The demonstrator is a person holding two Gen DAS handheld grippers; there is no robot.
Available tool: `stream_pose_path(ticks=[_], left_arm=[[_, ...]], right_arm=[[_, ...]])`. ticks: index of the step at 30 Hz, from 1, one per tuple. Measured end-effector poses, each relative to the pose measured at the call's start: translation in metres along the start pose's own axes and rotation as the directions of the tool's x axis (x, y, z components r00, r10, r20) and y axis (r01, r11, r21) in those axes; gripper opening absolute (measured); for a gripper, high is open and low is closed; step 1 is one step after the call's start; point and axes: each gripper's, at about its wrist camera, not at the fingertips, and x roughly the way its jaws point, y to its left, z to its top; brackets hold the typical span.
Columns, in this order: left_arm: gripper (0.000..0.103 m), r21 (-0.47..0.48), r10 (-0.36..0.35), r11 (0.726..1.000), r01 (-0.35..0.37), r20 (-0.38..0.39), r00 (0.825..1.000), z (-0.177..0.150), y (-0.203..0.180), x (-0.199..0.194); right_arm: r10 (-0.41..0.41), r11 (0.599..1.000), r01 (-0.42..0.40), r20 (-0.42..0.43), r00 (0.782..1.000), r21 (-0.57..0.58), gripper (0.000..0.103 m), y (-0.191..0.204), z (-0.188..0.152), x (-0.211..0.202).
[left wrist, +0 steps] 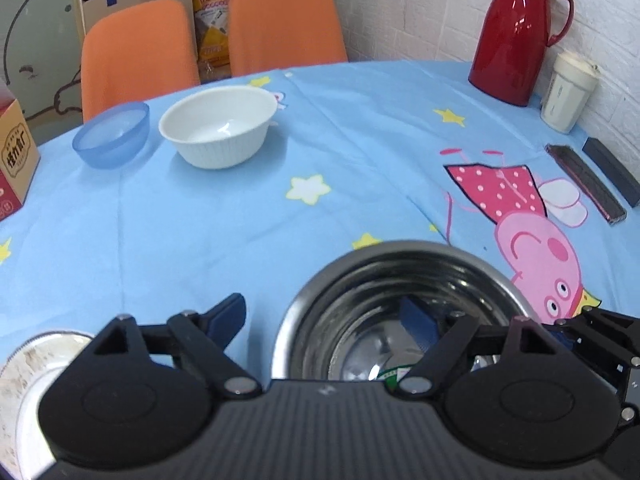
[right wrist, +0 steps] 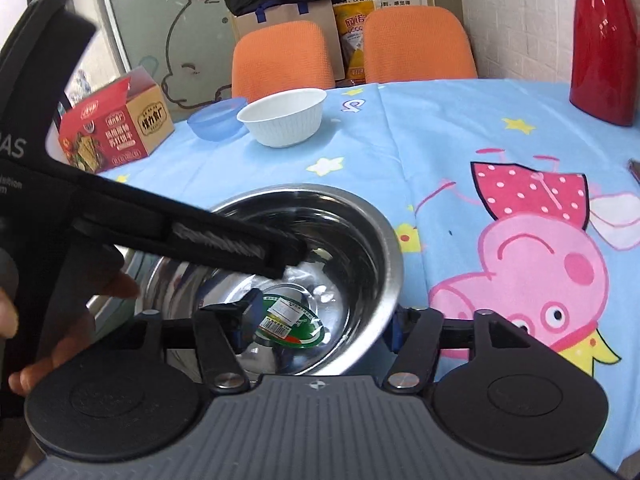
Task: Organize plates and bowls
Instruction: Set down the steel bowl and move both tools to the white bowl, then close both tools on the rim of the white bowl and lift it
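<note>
Looking across a table [left wrist: 200,220] draped in a blue cartoon cloth and running out of frame on every side. Finding the steel bowl [right wrist: 376,248] standing on it right under both cameras, with the gripper bodies covering its near rim.

Holding the left gripper [left wrist: 322,320] released and straddling the steel bowl's wall: one finger hanging outside, the other dipping inside, neither pressing the metal. Holding the right gripper [right wrist: 322,322] spread wide the same way over the steel bowl's opposite wall, grasping nothing. Catching, from the right wrist only, the left gripper as a black arm crossing above the steel bowl, with part of a hand [right wrist: 48,340] behind it being cut off at the edge.

Seeing a red jug [left wrist: 516,32] beyond the steel bowl to the right, whole from the left wrist, cropped from the right. Reading a red box [right wrist: 116,124] beyond the steel bowl to the left; only its corner is showing from the left wrist.

Spotting a white bowl [left wrist: 218,126] and a blue bowl [left wrist: 112,134] standing empty, just beside each other, well beyond the steel bowl.

Glimpsing a patterned plate [left wrist: 20,364] left of the steel bowl, from the left wrist only, mostly hidden.

Making out a green-labelled round packet [right wrist: 292,320] lying in the steel bowl's bottom, plain from the right wrist, a mere sliver from the left.
</note>
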Motion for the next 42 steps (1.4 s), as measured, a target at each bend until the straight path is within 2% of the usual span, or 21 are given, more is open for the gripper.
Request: stream_pose_path(ticks=[1, 3, 7, 9, 17, 20, 25, 28, 33, 40, 42], left_arm=[[0.083, -0.005, -0.001, 1.000, 0.001, 0.016, 1.000, 0.003, 0.005, -0.006], [0.099, -0.011, 0.006, 1.000, -0.006, 0.054, 0.999, 0.009, 0.016, -0.018], [0.100, -0.011, 0.057, 0.998, -0.056, 0.099, 0.993, 0.019, 0.042, -0.032], [0.100, -0.036, 0.063, 0.998, -0.059, 0.105, 0.993, 0.025, 0.058, -0.034], [0.100, -0.216, 0.065, 0.975, -0.043, 0.095, 0.993, 0.069, 0.116, -0.009], [0.100, -0.258, 0.051, 0.966, -0.030, 0.075, 0.996, 0.090, 0.125, 0.011], [0.100, -0.288, -0.004, 0.958, 0.006, 0.009, 1.000, 0.129, 0.129, 0.057], [0.100, -0.305, 0.003, 0.952, -0.015, -0.042, 0.999, 0.143, 0.131, 0.086], [0.100, -0.301, 0.025, 0.953, -0.046, -0.071, 0.997, 0.149, 0.130, 0.112], [0.099, -0.282, 0.021, 0.958, -0.049, -0.100, 0.995, 0.144, 0.126, 0.135], [0.090, -0.243, 0.039, 0.968, -0.064, -0.108, 0.993, 0.143, 0.124, 0.136]], right_arm=[[-0.014, 1.000, 0.014, 0.009, 1.000, 0.004, 0.103, -0.003, 0.000, -0.005], [-0.037, 0.999, 0.037, 0.036, 0.999, 0.008, 0.103, -0.011, 0.003, -0.017], [-0.060, 0.998, 0.057, 0.089, 0.994, 0.031, 0.103, -0.031, 0.020, -0.036], [-0.081, 0.997, 0.079, 0.103, 0.991, 0.028, 0.103, -0.038, 0.031, -0.035], [-0.039, 0.999, 0.042, 0.095, 0.995, -0.031, 0.103, -0.052, 0.103, 0.015], [-0.020, 0.995, 0.028, 0.080, 0.997, -0.095, 0.103, -0.042, 0.128, 0.043], [0.052, 0.982, -0.051, 0.002, 0.999, -0.182, 0.103, -0.025, 0.152, 0.097], [0.073, 0.970, -0.083, -0.052, 0.996, -0.230, 0.103, -0.014, 0.158, 0.124], [0.086, 0.948, -0.120, -0.125, 0.988, -0.294, 0.103, -0.005, 0.166, 0.160], [0.097, 0.932, -0.150, -0.172, 0.980, -0.329, 0.103, 0.004, 0.174, 0.188], [0.093, 0.925, -0.153, -0.184, 0.979, -0.347, 0.103, 0.008, 0.172, 0.193]])
